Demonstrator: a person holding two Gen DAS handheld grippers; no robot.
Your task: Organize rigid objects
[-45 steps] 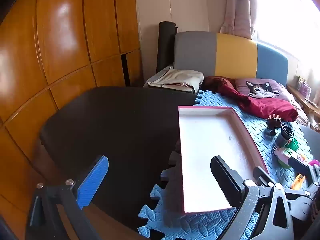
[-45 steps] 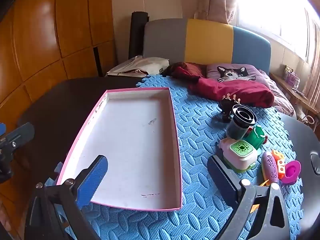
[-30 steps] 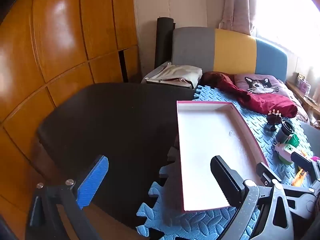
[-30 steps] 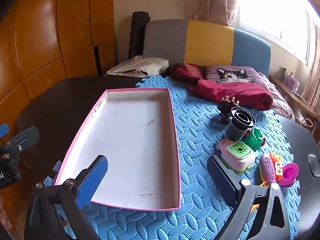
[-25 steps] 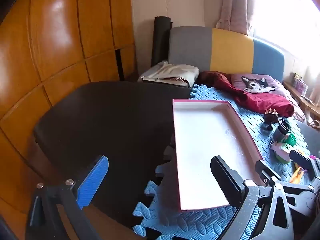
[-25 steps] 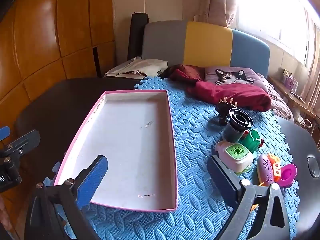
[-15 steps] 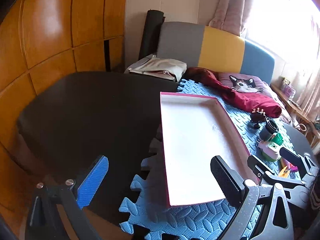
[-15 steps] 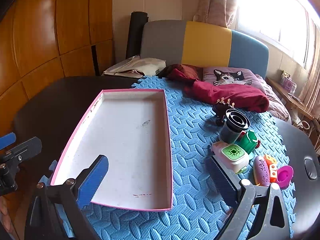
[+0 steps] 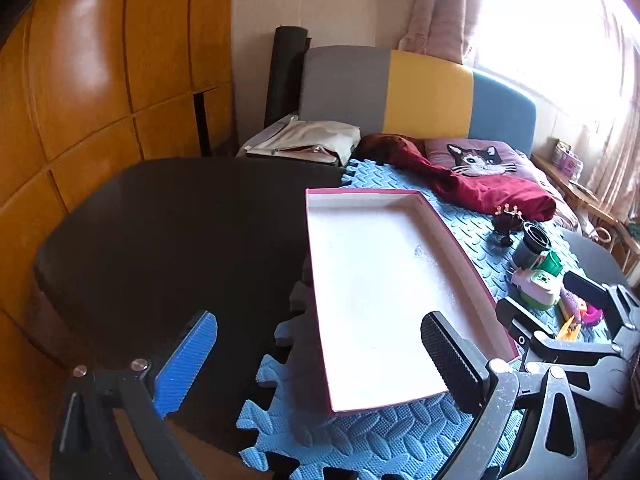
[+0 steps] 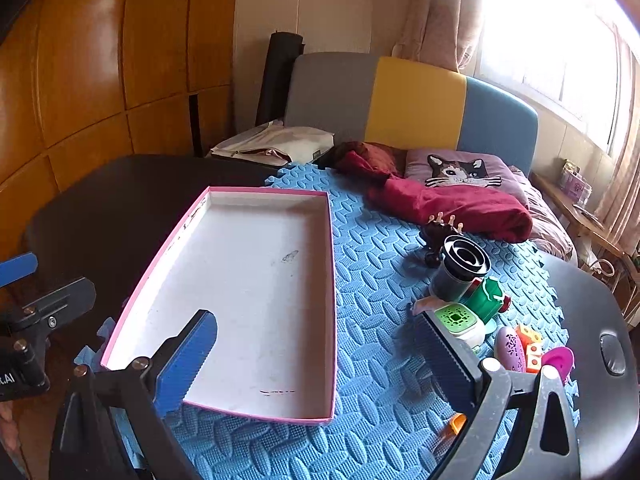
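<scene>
1. The left tongs [image 9: 320, 360] gape wide and hold nothing, filling the bottom of the left wrist view above the dark counter [image 9: 168, 224] and the near edge of the blue foam mat [image 9: 360, 444].
2. The right tongs [image 10: 316, 356] are also spread wide and bare, low in the right wrist view, one pad over the tray, the other toward the toys.
3. The pink-rimmed tray [image 10: 332, 264] lies flat at centre-left on the mat with nothing in it, probably the bin for the sorting.
4. Right of the tray, on the mat, the toys cluster close together: a dark grey cup [image 10: 460, 268], a green piece [image 10: 486, 294], a white box with a green top [image 10: 460, 322], a purple oval [image 10: 509, 348] and a magenta piece [image 10: 559, 360].
5. Judging by this, no toy has been sorted yet; the right tongs sit nearer the pile, so they suit the first pick.
</scene>
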